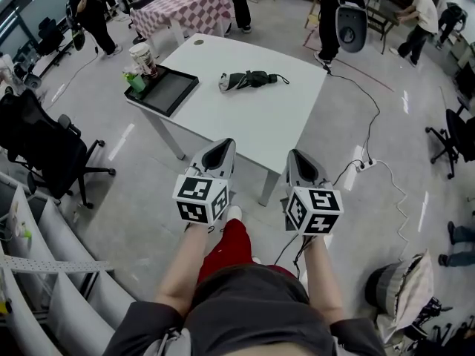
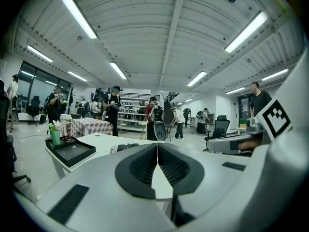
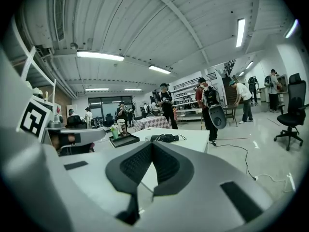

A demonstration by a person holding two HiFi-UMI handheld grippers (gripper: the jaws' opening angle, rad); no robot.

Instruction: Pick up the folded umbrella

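A folded black umbrella (image 1: 251, 79) lies on the white table (image 1: 282, 128), toward its far side. Both grippers hover short of the table's near edge, side by side and well apart from the umbrella. My left gripper (image 1: 221, 150) is shut with nothing between its jaws. My right gripper (image 1: 297, 159) is also shut and empty. In the left gripper view the umbrella (image 2: 125, 147) shows just over the closed left gripper (image 2: 157, 149). In the right gripper view the umbrella (image 3: 165, 137) lies ahead, beyond the closed right gripper (image 3: 151, 148).
A black tray (image 1: 167, 91) with a paper cup (image 1: 143, 58) and a green cup sits at the table's left corner. A black office chair (image 1: 48, 148) stands at the left. A cable and power strip (image 1: 367, 165) lie on the floor at the right. Several people stand around the room.
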